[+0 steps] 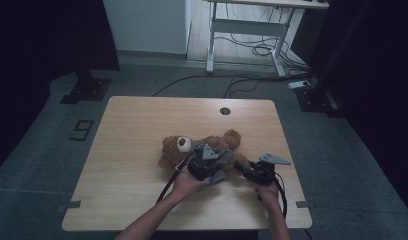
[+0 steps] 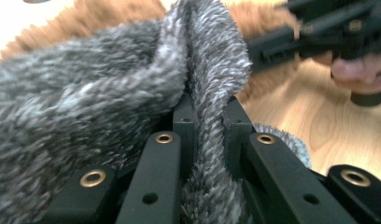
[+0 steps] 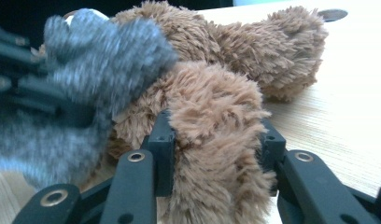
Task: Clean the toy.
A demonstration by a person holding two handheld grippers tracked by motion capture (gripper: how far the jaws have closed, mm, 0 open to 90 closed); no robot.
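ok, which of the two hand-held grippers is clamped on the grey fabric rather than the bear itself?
The left hand-held gripper: its jaws pinch a fold of the grey fuzzy garment. The right hand-held gripper instead grips a brown limb of the teddy bear.

Shaggy brown plush on the teddy bear [image 3: 216,116], a fuzzy grey knitted cloth [image 2: 86,93] over it, matt black plastic jaws with brass-coloured rivets, and a pale, smooth wood-grain table [image 1: 137,130] beneath.

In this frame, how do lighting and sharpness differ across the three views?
High view: dim, dark edges, teddy bear small but readable. Left gripper view: grey fuzzy cloth soft, tabletop washed out. Right gripper view: brown fur sharp, the grey cloth smeared with blur.
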